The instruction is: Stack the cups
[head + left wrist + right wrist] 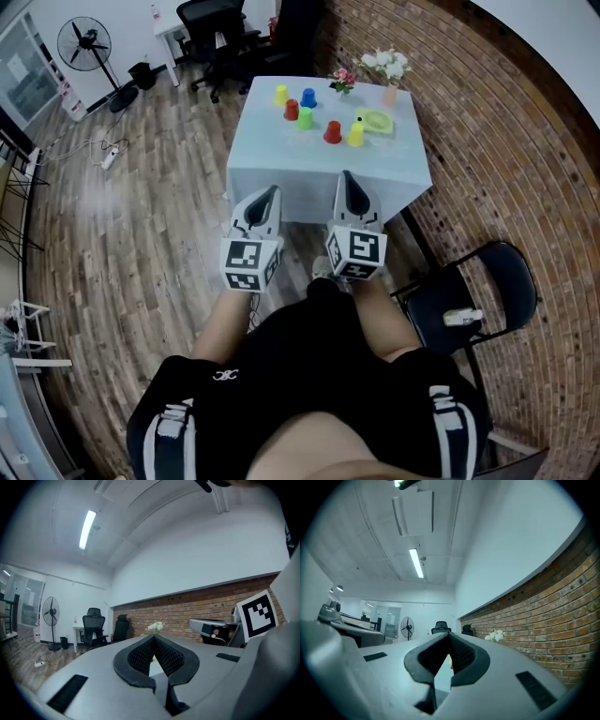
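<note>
In front of the near edge of the table [267, 141], a person is holding the left gripper [271, 192] and the right gripper [348, 176] side by side. Both are pointing toward the table and are well apart from everything on it. The jaws of each gripper are lying closed, tip against tip, with nothing between them.

All the cups are standing separately on the far half of the table. A yellow cup [280, 94] and a blue cup [308, 97] are standing near the far edge. A red cup [292, 110] is standing just beside a green cup [305, 118]. A second red cup [333, 132] is standing nearer the middle, and a second yellow cup [355, 135] is standing just beside a green plate [377, 121]. Flowers [386, 66] are standing at the far right corner.
</note>
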Demonstrator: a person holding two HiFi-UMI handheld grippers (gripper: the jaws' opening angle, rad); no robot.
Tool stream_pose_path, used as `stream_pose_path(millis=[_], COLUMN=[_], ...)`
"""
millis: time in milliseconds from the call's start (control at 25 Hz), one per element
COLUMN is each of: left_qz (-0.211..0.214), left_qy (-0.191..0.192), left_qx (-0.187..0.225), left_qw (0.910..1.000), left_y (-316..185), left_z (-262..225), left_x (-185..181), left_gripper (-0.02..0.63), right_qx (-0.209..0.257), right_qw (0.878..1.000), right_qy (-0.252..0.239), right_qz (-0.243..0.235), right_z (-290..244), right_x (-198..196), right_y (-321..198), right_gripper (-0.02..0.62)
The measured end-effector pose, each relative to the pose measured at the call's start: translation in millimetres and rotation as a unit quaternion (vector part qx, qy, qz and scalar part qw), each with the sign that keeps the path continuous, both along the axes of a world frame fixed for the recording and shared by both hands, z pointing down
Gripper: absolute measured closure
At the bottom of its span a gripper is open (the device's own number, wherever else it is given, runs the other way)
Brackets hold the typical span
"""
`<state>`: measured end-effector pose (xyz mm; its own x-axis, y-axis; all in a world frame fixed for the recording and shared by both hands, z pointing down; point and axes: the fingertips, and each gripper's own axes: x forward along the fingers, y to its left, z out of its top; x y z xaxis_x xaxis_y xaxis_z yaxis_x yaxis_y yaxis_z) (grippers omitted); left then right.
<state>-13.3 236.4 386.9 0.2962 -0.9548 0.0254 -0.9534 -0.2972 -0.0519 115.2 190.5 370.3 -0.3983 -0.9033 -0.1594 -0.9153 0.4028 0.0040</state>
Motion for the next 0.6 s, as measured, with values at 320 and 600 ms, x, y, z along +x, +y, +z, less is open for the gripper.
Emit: stream_pose_path(millis=[320, 600], left_qz=[-0.008, -0.015], left_qy=[0.003, 0.002], left_qx=[-0.02, -0.02], left_qw=[0.9998, 0.9997], left_y=[-137.1, -254.4], left_z=[0.3, -10.3], left_x=[8.0, 18.0], left_gripper=[0.604, 0.604], right_qx=[-0.028, -0.038], right_qw=[0.999, 0.999], right_qy=[-0.015, -0.016], right_qz=[-0.006, -0.019], right_z=[6.0, 0.7], right_x=[7.5, 12.3], right_y=[-137.3, -255.6], right_gripper=[0.595, 0.595])
